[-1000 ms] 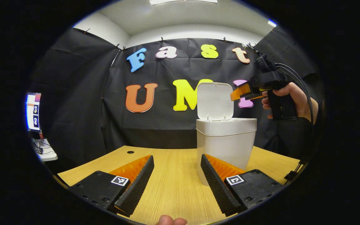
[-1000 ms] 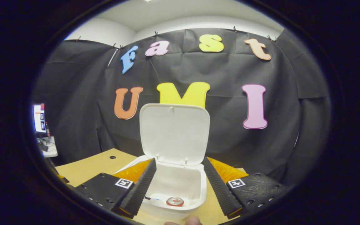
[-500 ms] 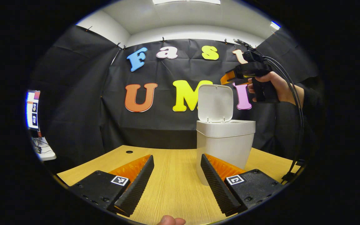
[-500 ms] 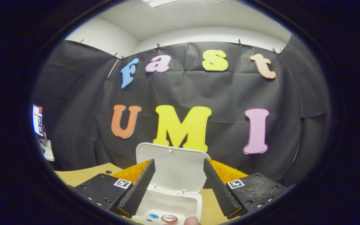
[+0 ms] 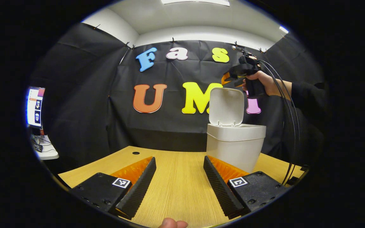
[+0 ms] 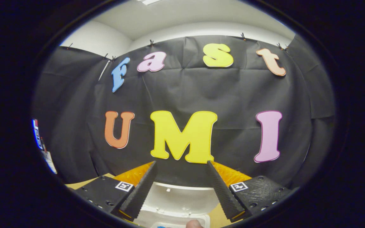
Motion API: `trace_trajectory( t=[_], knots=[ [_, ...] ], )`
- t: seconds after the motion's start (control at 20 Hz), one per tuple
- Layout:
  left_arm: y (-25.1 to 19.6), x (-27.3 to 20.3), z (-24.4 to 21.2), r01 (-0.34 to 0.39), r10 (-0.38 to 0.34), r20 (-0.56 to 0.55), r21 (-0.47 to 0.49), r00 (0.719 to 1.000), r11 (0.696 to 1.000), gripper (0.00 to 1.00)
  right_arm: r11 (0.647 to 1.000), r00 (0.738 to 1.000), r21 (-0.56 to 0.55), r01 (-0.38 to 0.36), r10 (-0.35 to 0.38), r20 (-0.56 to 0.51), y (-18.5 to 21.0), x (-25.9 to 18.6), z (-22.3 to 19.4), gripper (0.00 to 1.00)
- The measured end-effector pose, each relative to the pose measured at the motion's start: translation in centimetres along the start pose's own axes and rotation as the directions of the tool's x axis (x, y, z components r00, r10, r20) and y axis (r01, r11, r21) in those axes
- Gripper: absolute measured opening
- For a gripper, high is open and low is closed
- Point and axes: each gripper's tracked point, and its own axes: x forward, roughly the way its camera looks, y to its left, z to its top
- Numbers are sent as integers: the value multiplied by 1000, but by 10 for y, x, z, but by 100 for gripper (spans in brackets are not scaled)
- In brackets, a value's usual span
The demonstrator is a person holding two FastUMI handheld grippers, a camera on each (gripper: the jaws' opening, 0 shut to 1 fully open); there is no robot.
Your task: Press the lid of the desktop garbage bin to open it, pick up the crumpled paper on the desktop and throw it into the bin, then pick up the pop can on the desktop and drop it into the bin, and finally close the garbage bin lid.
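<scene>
A white desktop bin (image 5: 234, 147) stands on the wooden table (image 5: 176, 186), its lid (image 5: 227, 106) swung up and open. My left gripper (image 5: 179, 163) hovers low over the table, open and empty, with the bin just right of it. My right gripper (image 5: 230, 77) is held by a hand (image 5: 266, 84) in the air above the raised lid's top edge. In the right gripper view, my right gripper (image 6: 181, 166) is open and empty, and the lid (image 6: 182, 198) lies below between the fingers. Nothing of the bin's contents can be made out.
A monitor (image 5: 34, 106) and a small white side table (image 5: 44, 152) stand at the far left. Black cables (image 5: 291, 126) hang from the right gripper down past the bin's right side. A cable hole (image 5: 135, 153) marks the table's far left part.
The right gripper has risen from beside the lid to above its top edge; the bin's inside with the can has dropped out of its view. The left gripper has barely shifted.
</scene>
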Motion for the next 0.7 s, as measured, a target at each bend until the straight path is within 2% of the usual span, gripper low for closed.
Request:
trace_trajectory(
  t=[0.35, 0.5, 0.7],
  knots=[
    [-4, 1, -3, 4, -4, -5, 3, 1000, 1000, 97, 997, 997, 73, -21, 26, -72, 2, -2, -19, 97],
    [-7, 3, -2, 7, -7, -4, 9, 1000, 1000, 97, 995, 995, 91, -33, 42, -89, 3, -15, -22, 97],
    [-16, 3, -6, 18, -18, -10, 9, 1000, 1000, 97, 997, 992, 60, -48, 54, -110, 4, -44, -35, 97]
  ],
)
